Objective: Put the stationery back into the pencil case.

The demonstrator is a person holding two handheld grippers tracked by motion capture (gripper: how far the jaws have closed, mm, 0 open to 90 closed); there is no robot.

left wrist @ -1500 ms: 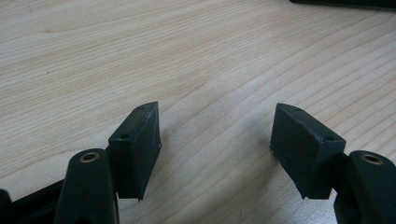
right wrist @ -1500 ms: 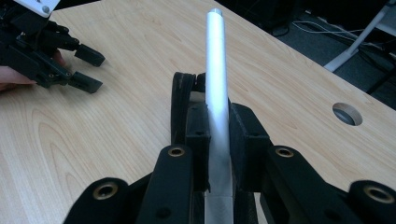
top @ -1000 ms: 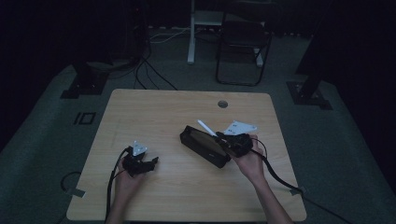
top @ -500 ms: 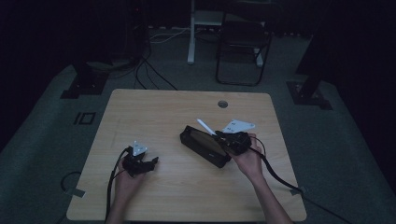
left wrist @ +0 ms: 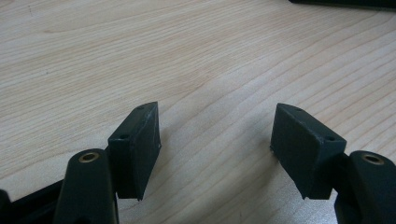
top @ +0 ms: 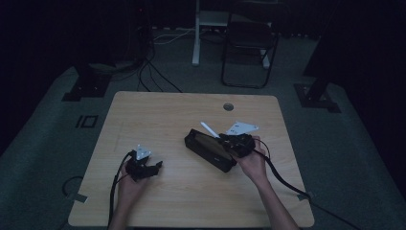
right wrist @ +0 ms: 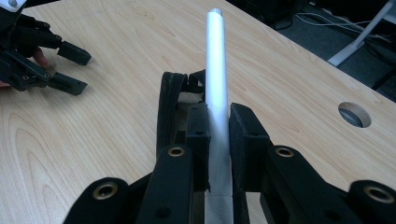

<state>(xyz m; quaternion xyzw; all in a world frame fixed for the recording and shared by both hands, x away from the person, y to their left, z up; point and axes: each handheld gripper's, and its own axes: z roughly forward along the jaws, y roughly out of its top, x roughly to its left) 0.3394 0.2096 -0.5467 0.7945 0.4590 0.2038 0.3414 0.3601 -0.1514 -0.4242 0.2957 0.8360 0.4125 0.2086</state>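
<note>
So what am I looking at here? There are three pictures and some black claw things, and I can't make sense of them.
No robot here: a person sits at a wooden table holding a hand-operated tool in each hand. One picture looks down from above. The other two come from cameras riding on each tool, looking along its jaws. The left tool rests open with nothing in it, just above the bare wood. The right tool is clamped on a pale slim stick, possibly a pen, above an open black case lying on the table.
</note>
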